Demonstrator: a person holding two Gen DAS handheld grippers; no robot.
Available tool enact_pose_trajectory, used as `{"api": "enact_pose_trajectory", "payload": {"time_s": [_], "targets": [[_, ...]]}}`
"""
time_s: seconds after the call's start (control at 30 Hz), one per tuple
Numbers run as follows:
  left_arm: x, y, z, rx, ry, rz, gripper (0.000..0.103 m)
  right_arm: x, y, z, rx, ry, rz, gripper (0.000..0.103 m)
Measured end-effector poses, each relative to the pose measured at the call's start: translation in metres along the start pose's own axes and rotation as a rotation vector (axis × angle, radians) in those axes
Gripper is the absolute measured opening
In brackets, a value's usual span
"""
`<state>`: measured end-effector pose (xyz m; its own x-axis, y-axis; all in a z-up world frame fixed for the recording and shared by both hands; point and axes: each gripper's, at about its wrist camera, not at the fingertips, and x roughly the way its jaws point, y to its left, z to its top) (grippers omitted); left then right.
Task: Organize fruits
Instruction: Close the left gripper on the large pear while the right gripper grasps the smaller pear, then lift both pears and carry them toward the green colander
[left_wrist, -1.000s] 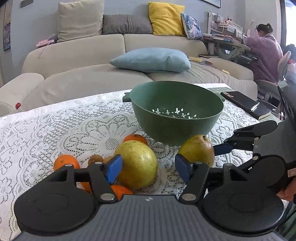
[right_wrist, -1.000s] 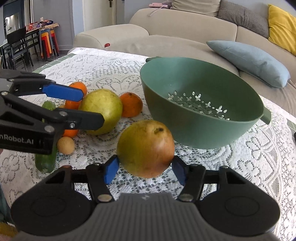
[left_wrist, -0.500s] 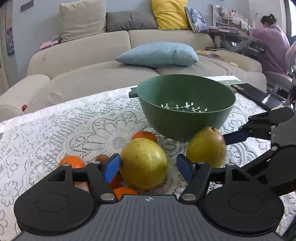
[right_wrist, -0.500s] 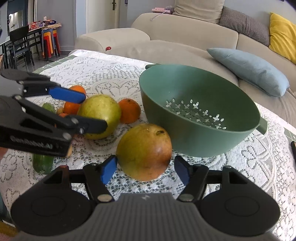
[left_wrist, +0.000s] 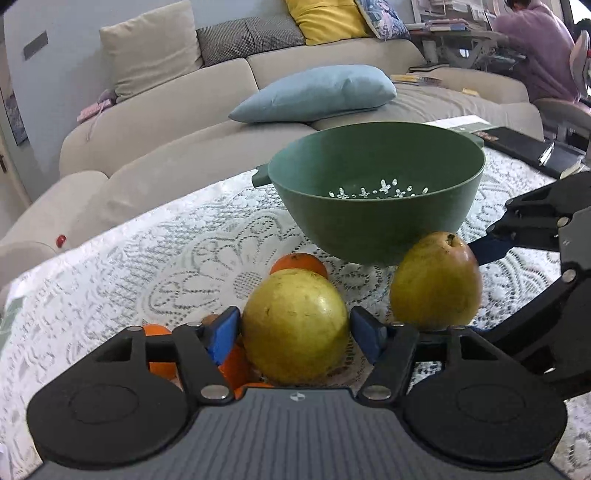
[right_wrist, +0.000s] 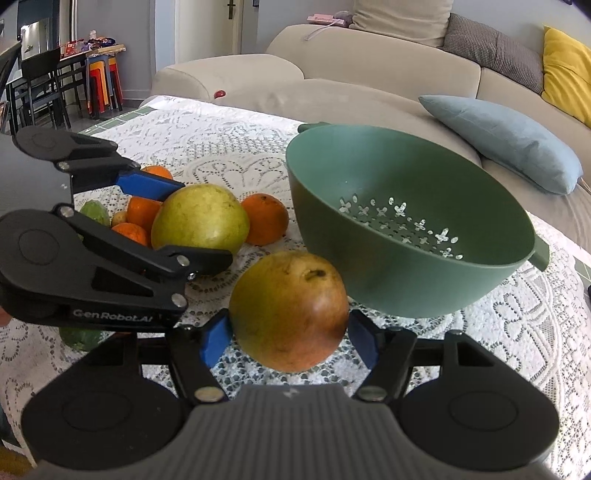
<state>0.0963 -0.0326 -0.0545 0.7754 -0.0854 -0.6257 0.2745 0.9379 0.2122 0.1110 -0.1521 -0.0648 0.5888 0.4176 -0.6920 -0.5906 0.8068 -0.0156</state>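
Note:
My left gripper (left_wrist: 295, 334) is shut on a large yellow-green fruit (left_wrist: 295, 325), also seen in the right wrist view (right_wrist: 199, 218). My right gripper (right_wrist: 288, 338) is shut on a reddish-yellow pear-like fruit (right_wrist: 290, 310), which shows in the left wrist view (left_wrist: 436, 280). Both fruits are held just in front of an empty green colander bowl (left_wrist: 376, 162) (right_wrist: 406, 177) on the lace tablecloth. Several oranges (right_wrist: 264, 219) (left_wrist: 299, 264) lie beside and behind the yellow-green fruit.
A green cucumber-like vegetable (right_wrist: 94, 212) and a small brown fruit (right_wrist: 118, 218) lie among the oranges. A sofa with a blue pillow (left_wrist: 317, 92) runs behind the table. A black notebook (left_wrist: 532, 147) lies at the table's far right; a person (left_wrist: 532, 40) sits at a desk.
Both grippers have closed from around their fruits onto them and lifted slightly. The colander has not moved.

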Motion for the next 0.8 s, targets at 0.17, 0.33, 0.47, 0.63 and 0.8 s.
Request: {"api": "enact_pose_trajectory", "payload": {"time_s": [0.17,0.33,0.47,0.63,0.8], "targets": [[-0.001,-0.003,-0.002,0.008,-0.019,0.012,0.074,0.006,0.002,-0.001,0.004,0.014,-0.003,0.065],[-0.001,-0.006,-0.004,0.028,-0.031,0.02,0.075,0.007,0.004,-0.002,-0.016,0.018,-0.014,0.063],[0.0,-0.009,-0.006,0.064,-0.041,0.036,0.079,0.007,0.006,-0.003,-0.042,0.021,-0.029,0.063],[0.006,-0.011,-0.006,0.091,-0.03,0.047,0.077,0.007,0.006,-0.005,-0.058,0.018,-0.03,0.063],[0.006,-0.014,-0.006,0.079,-0.029,0.057,0.075,0.006,0.007,-0.006,-0.055,0.016,-0.025,0.062]]}}
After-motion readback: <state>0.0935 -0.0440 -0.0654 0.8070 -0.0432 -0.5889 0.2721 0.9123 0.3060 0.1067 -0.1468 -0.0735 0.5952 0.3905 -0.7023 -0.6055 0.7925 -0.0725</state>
